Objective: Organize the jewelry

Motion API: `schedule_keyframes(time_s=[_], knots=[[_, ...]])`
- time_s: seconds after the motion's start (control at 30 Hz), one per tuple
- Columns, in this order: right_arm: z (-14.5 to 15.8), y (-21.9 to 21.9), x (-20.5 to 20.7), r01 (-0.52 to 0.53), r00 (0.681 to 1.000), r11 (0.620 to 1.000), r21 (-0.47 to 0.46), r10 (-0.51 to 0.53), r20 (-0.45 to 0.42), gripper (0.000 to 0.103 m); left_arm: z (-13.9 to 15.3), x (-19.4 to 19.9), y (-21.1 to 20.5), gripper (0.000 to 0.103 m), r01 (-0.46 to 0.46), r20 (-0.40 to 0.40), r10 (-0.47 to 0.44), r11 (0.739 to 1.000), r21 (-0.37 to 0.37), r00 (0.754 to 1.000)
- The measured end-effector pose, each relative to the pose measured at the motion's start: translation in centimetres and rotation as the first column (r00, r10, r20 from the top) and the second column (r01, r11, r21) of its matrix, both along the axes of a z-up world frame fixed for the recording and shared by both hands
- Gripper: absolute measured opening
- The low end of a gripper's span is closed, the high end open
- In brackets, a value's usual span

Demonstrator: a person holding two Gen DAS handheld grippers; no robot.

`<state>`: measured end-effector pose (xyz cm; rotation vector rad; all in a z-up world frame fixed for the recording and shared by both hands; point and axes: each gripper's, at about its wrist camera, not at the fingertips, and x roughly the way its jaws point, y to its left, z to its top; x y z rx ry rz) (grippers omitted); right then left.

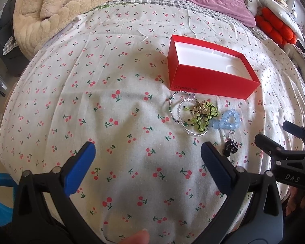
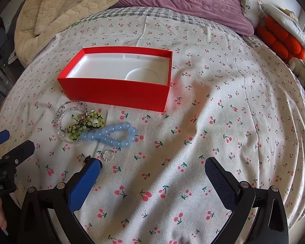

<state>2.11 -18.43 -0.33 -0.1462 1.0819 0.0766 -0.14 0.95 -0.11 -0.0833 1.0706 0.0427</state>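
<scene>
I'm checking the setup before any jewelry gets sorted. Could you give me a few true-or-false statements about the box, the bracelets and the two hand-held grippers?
1. The red box is open with nothing in it. True.
2. The blue bead bracelet lies inside the box. False: it lies on the cherry-print sheet, in front of the box.
3. The left hand-held gripper is clamped on a bracelet. False: it is open and holds nothing.
4. The right hand-held gripper is open. True.
</scene>
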Motion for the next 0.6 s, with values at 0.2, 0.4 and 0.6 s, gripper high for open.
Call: schedule_keyframes(time_s=[0.2,0.4,0.6], knots=[[0.15,-0.13,0.02,0.005,1.000,1.000,0.008,-0.005,0.002,0.103,0.09,0.02,-0.02,0.103,0.000,0.004,0.000,1.000,-0.002,1.000],[0.14,-0.22,0.13,0.010,1.000,1.000,0.010,-0.010,0.000,0.103,-0.05,0.09,0.09,0.103,-0.004,-0.002,0.004,1.000,-0.003,1.000],[0.18,-0.11,0.12,0.007,1.000,1.000,0.013,-0.007,-0.002,0.103,-0.15,0.14,0.16,0.103,-0.003,0.000,0.003,1.000,-0.008,1.000]])
